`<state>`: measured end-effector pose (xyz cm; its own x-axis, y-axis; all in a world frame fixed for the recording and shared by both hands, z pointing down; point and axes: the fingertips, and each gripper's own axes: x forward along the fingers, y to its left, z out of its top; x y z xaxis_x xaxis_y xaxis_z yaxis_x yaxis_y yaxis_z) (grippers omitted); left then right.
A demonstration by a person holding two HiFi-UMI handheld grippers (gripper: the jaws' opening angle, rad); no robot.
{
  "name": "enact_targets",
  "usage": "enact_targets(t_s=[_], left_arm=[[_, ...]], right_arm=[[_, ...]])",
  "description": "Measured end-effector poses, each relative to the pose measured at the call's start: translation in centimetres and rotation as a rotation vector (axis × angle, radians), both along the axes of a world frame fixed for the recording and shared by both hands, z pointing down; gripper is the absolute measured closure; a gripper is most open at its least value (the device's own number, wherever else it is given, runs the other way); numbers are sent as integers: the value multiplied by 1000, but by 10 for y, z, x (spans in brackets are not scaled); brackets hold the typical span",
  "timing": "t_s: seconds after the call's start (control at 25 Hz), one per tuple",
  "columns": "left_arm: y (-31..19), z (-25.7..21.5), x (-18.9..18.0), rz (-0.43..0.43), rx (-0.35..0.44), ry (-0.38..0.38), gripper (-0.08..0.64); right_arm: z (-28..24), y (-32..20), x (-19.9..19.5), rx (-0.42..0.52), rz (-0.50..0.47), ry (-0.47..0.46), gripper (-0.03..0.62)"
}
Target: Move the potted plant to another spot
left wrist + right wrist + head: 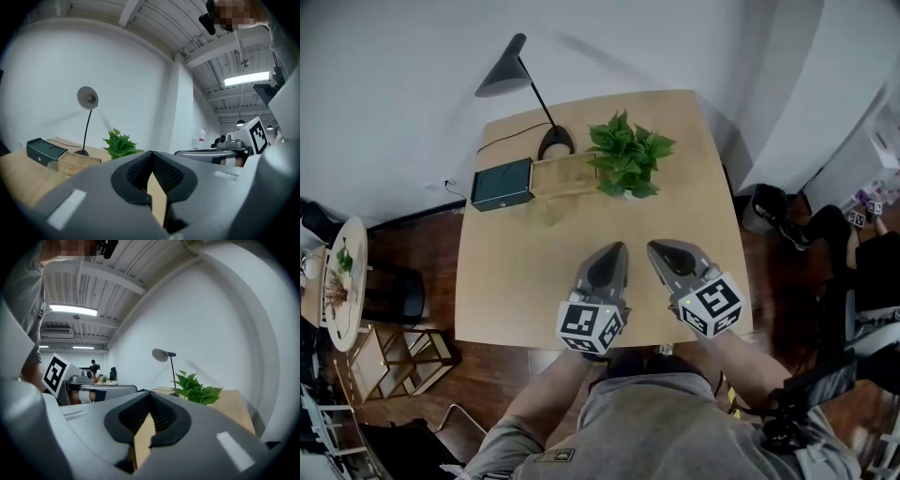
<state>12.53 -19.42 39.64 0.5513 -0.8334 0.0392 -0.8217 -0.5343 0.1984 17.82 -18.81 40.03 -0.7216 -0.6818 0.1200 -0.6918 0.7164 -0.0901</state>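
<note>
both jaws are seen closed, nothing held: left gripper (612,254), right gripper (662,251). potted plant (628,157) is sited at the table (506,272) far edge, beside the lamp (517,80), apart from both.

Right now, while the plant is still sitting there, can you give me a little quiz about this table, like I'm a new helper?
1. True or false: the left gripper is holding the potted plant.
2. Fill in: the right gripper has its jaws ____ (open or shut).
3. In the head view, which is furthest left on the table? A) the dark box B) the potted plant C) the right gripper

Key: 1 false, it is short of the plant with nothing in it; 2 shut; 3 A.
</note>
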Motion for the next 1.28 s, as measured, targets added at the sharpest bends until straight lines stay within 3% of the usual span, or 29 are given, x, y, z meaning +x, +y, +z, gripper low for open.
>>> enact_targets(t_s=[0.4, 0.6, 0.88, 1.28], left_arm=[[-69, 28, -16, 101, -39, 4, 552], [-118, 37, -18, 104, -38, -30, 552], [-159, 68, -11, 67, -101, -66, 552], [-178, 123, -10, 38, -198, -100, 552]], right_arm=[[26, -63, -13, -39, 108, 55, 586], [36, -98, -4, -50, 142, 90, 586], [66, -144, 3, -102, 123, 89, 586], [116, -173, 2, -179, 62, 83, 584]])
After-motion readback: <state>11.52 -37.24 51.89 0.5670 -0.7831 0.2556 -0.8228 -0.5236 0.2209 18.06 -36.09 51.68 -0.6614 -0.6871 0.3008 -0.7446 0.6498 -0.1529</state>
